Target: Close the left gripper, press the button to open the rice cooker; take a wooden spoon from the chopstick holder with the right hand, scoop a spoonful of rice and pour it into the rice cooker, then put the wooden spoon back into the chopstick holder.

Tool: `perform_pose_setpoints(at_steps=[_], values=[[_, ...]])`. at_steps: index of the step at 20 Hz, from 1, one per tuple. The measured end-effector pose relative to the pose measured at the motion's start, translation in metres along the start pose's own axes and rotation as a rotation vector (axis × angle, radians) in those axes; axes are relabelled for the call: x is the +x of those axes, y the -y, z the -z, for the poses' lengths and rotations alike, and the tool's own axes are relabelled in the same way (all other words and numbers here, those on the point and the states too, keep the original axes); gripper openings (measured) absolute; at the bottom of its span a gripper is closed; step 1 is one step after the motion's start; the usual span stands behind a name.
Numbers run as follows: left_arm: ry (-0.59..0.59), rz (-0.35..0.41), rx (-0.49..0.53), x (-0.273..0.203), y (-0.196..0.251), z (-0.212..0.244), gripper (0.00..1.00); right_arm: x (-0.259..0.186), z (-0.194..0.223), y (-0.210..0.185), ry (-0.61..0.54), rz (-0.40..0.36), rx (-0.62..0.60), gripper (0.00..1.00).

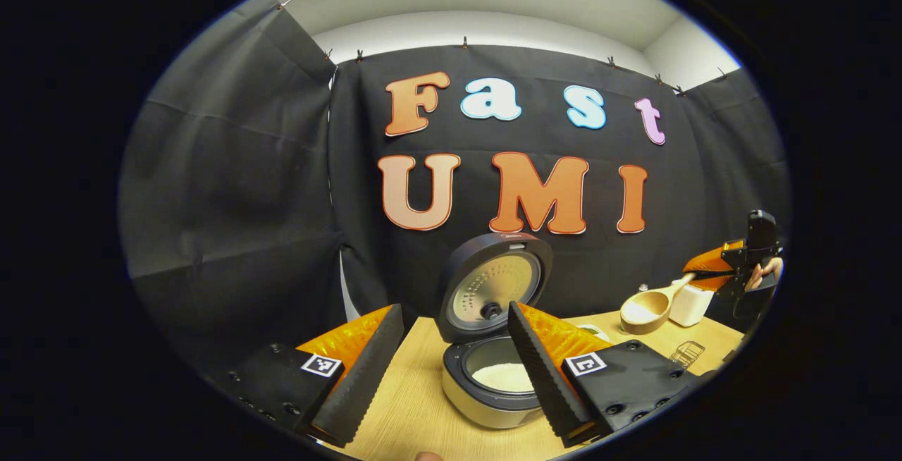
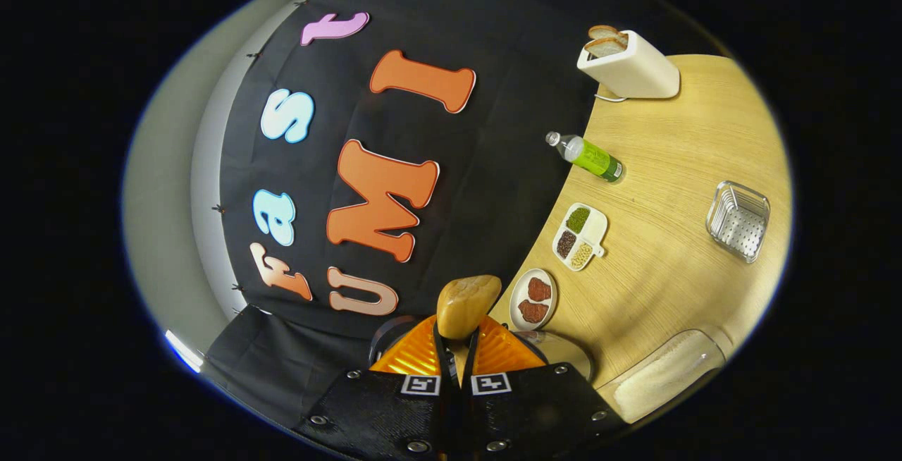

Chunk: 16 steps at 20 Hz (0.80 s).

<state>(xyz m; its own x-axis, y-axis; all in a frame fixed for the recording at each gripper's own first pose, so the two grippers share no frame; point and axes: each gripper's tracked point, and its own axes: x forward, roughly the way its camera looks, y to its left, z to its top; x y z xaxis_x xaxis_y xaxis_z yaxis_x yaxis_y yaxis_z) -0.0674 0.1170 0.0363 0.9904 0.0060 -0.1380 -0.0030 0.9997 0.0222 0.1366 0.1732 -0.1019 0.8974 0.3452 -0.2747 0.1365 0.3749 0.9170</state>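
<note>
Right tool [image 2: 451, 352] pinches the wooden spoon [image 2: 466, 304], bowl just past its fingertips. Left tool [image 1: 451, 369] hangs spread before the open rice cooker [image 1: 493, 348].

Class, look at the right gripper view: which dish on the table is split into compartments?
The white dish holding three kinds of grains; the round plate beside it is undivided.

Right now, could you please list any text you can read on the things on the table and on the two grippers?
No text here can be read.
rice cooker: a small mark on the top of its raised lid, too small to read.
bottle: a green label, too blurred to read.
left gripper and right gripper: square black-and-white markers, patterns without words.
</note>
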Motion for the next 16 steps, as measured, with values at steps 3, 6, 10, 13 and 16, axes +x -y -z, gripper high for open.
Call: perform_pose_setpoints(at_steps=[3, 6, 10, 13, 16], values=[[-0.012, -0.030, 0.023, 0.004, -0.016, 0.005, 0.99, 0.021, 0.006, -0.012, 0.000, 0.011, -0.011, 0.02], [-0.012, -0.027, 0.014, 0.007, -0.023, 0.009, 0.97, 0.036, 0.013, -0.028, 0.014, 0.011, -0.065, 0.02], [-0.023, -0.014, 0.008, 0.014, -0.026, 0.018, 0.97, 0.052, 0.028, -0.053, 0.014, -0.011, -0.169, 0.02], [-0.022, -0.017, 0.016, 0.017, -0.029, 0.021, 0.97, 0.060, 0.038, -0.061, 0.018, -0.006, -0.239, 0.02], [-0.028, -0.010, 0.015, 0.021, -0.027, 0.024, 0.97, 0.067, 0.048, -0.069, 0.004, -0.011, -0.274, 0.02]])
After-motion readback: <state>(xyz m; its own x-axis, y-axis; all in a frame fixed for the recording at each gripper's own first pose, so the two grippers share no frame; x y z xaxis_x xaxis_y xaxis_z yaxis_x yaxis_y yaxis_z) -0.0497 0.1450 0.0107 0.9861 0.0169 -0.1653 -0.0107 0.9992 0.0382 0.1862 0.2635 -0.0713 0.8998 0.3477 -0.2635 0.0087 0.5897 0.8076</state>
